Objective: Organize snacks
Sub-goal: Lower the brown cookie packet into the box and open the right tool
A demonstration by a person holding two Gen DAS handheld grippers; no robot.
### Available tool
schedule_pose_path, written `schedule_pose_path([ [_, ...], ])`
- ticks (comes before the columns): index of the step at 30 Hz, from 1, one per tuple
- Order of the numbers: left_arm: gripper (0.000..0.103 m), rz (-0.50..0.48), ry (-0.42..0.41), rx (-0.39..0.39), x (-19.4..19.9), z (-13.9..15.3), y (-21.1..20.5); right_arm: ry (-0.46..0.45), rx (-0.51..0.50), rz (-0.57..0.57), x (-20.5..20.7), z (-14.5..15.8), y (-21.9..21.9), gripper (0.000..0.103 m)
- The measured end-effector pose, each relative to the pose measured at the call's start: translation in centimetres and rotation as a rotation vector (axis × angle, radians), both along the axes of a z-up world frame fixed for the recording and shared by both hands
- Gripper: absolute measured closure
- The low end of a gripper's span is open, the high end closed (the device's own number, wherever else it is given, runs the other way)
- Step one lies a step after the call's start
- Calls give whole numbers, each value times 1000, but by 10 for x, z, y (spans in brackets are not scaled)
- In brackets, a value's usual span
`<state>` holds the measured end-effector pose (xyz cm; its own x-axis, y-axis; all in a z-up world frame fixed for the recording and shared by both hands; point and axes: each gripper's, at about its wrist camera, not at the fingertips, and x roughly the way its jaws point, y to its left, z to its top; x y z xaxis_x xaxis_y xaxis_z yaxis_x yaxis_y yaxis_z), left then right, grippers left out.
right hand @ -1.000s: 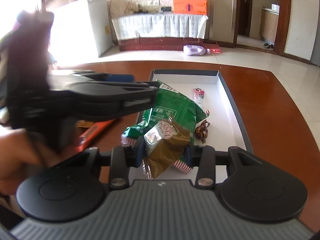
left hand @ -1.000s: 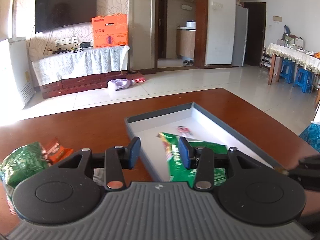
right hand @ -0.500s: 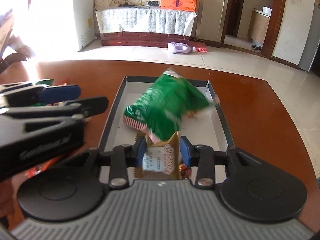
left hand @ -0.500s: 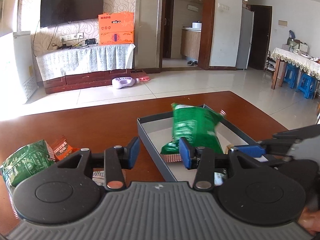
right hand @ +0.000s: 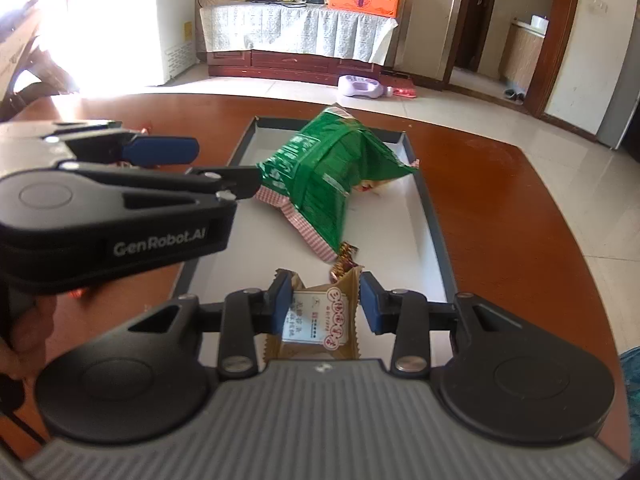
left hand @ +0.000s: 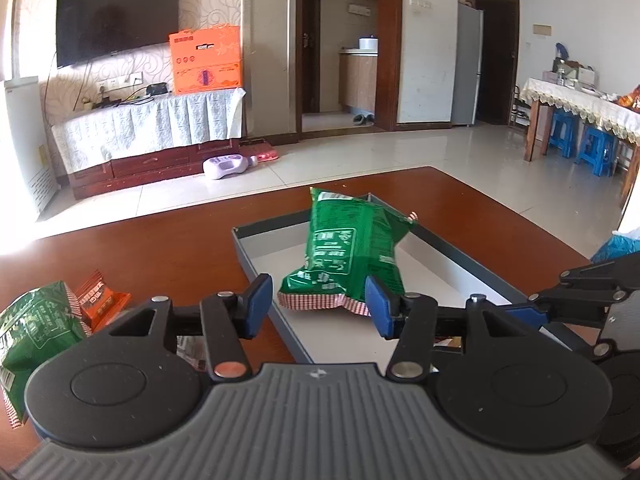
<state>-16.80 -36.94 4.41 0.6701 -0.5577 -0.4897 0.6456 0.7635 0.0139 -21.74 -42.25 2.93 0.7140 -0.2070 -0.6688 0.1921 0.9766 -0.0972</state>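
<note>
Your right gripper's (right hand: pixel 323 303) fingers clamp a tan foil snack packet (right hand: pixel 318 320) with a white label, red characters unreadable, over the shallow grey tray (right hand: pixel 430 216). Your left gripper (left hand: pixel 318 306), marked "GenRobot.AI", has just been opening; its fingers stand apart, clear of the green crinkled snack bag (left hand: pixel 350 252) lying in the tray on the red-brown tabletop (left hand: pixel 160 252).

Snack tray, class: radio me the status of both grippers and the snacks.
Left gripper open, jaws just widened, empty. Right gripper shut on brown packet. Green bag lies in tray. Nothing blocking.
</note>
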Motion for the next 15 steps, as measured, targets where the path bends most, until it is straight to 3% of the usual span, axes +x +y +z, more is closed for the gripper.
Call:
schedule_pose_path([
  [3, 42, -3, -1, 8, -3, -1, 0, -24, -19, -32, -5, -1, -1, 62],
  [6, 41, -2, -10, 2, -9, -1, 6, -84, 26, -38, -14, 7, -6, 62],
  [15, 37, 16, -34, -4, -32, 10, 26, -127, 20, -34, -41, 23, 13, 61],
])
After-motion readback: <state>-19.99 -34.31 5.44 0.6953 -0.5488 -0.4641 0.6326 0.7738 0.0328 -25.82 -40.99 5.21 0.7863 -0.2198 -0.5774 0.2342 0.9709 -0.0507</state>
